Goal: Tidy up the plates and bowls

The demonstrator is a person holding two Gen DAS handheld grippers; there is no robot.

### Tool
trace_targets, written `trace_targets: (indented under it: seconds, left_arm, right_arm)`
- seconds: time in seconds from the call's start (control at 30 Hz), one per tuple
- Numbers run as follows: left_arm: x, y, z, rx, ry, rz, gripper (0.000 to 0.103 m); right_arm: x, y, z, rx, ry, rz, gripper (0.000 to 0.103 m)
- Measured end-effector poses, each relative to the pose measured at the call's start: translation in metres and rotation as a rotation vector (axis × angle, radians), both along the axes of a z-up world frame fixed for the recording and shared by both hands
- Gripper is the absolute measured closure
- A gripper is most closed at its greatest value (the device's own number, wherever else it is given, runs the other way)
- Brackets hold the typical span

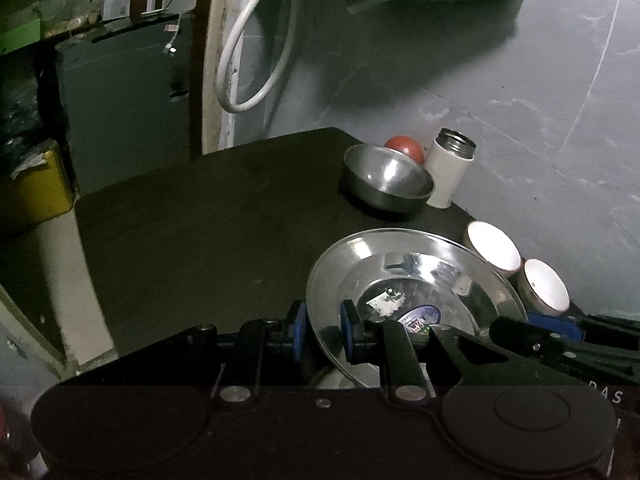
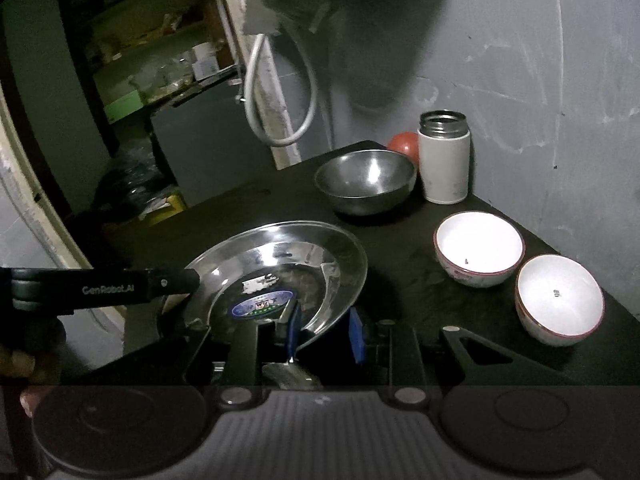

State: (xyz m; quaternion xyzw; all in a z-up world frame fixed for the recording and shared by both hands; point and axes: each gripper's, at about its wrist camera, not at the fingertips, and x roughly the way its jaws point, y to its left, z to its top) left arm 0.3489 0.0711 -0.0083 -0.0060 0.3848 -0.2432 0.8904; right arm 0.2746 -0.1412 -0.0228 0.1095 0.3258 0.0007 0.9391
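Note:
A shiny steel plate (image 1: 416,280) with a sticker in its middle is held above the dark table (image 1: 192,232); it also shows in the right wrist view (image 2: 280,264). My left gripper (image 1: 324,332) is shut on the plate's near-left rim. My right gripper (image 2: 324,336) straddles the plate's near-right rim, jaws close around it. A steel bowl (image 2: 366,180) stands at the back. Two white ceramic bowls (image 2: 478,248) (image 2: 560,300) sit on the right side of the table.
A white flask (image 2: 444,156) with an open steel mouth and a red ball (image 2: 404,142) stand behind the steel bowl against the grey wall. A white hose (image 2: 276,92) hangs at the back. The table's edge drops off on the left.

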Motion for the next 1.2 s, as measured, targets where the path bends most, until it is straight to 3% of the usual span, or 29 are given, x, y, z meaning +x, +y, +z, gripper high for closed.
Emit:
trace_targets:
  seconds: [0.43, 0.83, 0.93, 1.03, 1.2]
  left_arm:
    - [-0.052, 0.026, -0.005, 0.065, 0.021, 0.000, 0.083]
    - [-0.069, 0.031, -0.014, 0.109, 0.035, -0.029, 0.083]
    - [-0.075, 0.028, -0.011, 0.083, 0.017, -0.074, 0.084]
    - [-0.082, 0.015, -0.009, 0.111, -0.023, -0.119, 0.084]
    - [-0.085, 0.009, -0.015, 0.107, 0.002, -0.142, 0.083]
  right_arm:
    - [-0.045, 0.030, 0.003, -0.050, 0.012, 0.100, 0.074]
    - [-0.062, 0.042, -0.006, -0.060, 0.060, 0.132, 0.073]
    - [-0.064, 0.041, -0.008, -0.052, 0.073, 0.134, 0.073]
    - [-0.065, 0.045, -0.010, -0.052, 0.090, 0.164, 0.074]
    - [-0.070, 0.055, -0.015, -0.058, 0.100, 0.183, 0.073]
